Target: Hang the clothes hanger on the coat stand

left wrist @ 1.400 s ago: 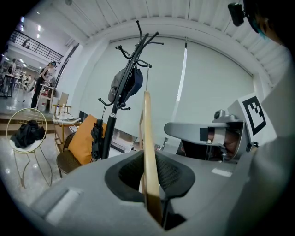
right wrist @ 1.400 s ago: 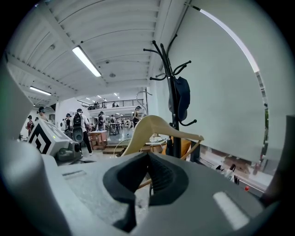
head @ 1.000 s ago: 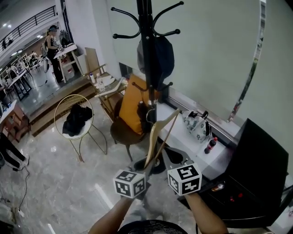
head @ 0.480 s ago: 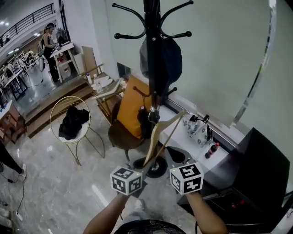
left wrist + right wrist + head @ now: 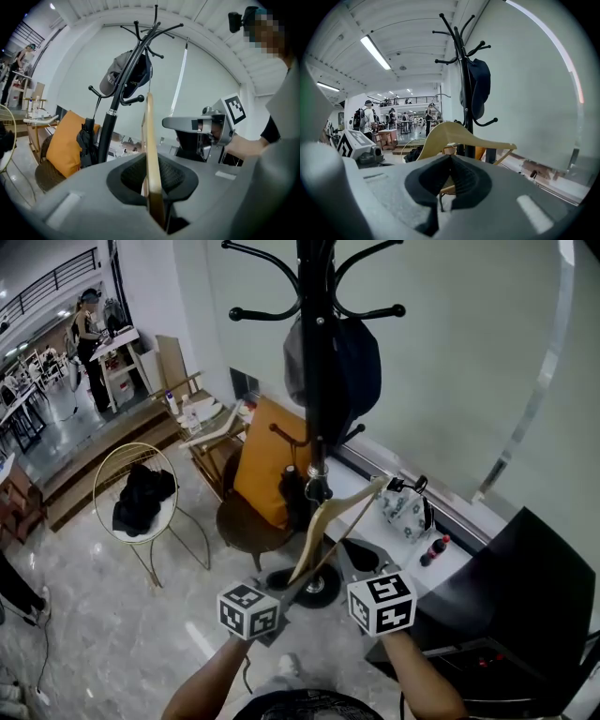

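1. Room to move is biggest on our left, where the shiny stone floor (image 5: 94,615) lies open up to a thin gold wire chair (image 5: 137,445) with black clothes (image 5: 139,498) on its seat.
2. On our right it is tight. A white ledge (image 5: 450,568) runs along the wall, and a big black box (image 5: 511,587) with a sharp corner sits close to our right arm.
3. Straight ahead stands the coat stand (image 5: 316,352). It is a tall, thin black pole with curved hooks that end in little balls.
4. A soft dark cap (image 5: 354,357) hangs on the stand. Low down, a folded black umbrella (image 5: 292,495) leans by the pole, and an orange cushion (image 5: 261,460) sits on a round brown chair (image 5: 242,521). These crowd the foot of the stand.
5. The clothes hanger (image 5: 312,532) is smooth pale wood, shaped like a flat triangle. It is tilted, low in front of the pole and below the hooks. It hangs on no hook yet.
6. Our left gripper (image 5: 291,587) holds one end of the hanger. Its black ridged pads press the wood from both sides.
7. Our right gripper (image 5: 354,559) is just beside the hanger and near the left one. Its pads meet at the tips, and we see nothing gripped there.
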`<state>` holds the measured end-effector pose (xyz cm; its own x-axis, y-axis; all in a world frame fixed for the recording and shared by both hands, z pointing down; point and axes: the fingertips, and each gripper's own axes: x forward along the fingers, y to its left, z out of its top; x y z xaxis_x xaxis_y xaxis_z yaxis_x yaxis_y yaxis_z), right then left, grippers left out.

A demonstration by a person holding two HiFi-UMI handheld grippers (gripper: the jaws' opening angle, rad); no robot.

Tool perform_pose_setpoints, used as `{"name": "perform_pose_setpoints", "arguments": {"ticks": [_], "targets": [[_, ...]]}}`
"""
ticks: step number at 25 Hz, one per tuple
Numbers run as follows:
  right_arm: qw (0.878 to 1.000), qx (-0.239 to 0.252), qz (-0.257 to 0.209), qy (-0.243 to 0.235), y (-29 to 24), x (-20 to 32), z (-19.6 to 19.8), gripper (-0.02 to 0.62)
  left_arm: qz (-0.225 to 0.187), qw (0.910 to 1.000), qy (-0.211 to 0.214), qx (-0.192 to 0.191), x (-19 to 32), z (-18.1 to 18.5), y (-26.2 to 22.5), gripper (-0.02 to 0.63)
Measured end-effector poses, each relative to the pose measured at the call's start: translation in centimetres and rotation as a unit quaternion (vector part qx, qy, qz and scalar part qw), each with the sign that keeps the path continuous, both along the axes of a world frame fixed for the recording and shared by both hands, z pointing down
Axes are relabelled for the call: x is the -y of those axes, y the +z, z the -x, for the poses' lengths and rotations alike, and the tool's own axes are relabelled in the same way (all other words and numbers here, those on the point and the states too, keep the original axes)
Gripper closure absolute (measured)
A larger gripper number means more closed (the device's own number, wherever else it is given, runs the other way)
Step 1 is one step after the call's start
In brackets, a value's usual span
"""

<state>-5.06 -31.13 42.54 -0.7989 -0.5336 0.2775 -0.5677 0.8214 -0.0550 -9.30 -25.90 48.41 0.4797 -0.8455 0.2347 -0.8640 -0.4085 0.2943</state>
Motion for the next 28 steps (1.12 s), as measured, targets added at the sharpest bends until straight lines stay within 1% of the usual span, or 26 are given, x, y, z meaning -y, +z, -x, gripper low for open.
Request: {"name": "perform_pose_setpoints", "arguments": {"ticks": [9,21,28], "targets": [[1.000,-0.006,-0.002,0.018,0.1,1.4,1.6,0.595,0.002,0.9982,0.060,-0.006,1.1,1.5,1.4,0.557],[0.999,-0.016,-0.007,0.046,-0.2,2.8,3.2,0.595,-0.002,0.9916,0.129,-0.006,3.0,3.9,2.3,0.557],[0.998,-0.030,-0.005,0.056,0.5,3.3,3.8,0.595,0.016,0.9867,0.162,0.003,4.2,4.9,3.7,0.557]]}}
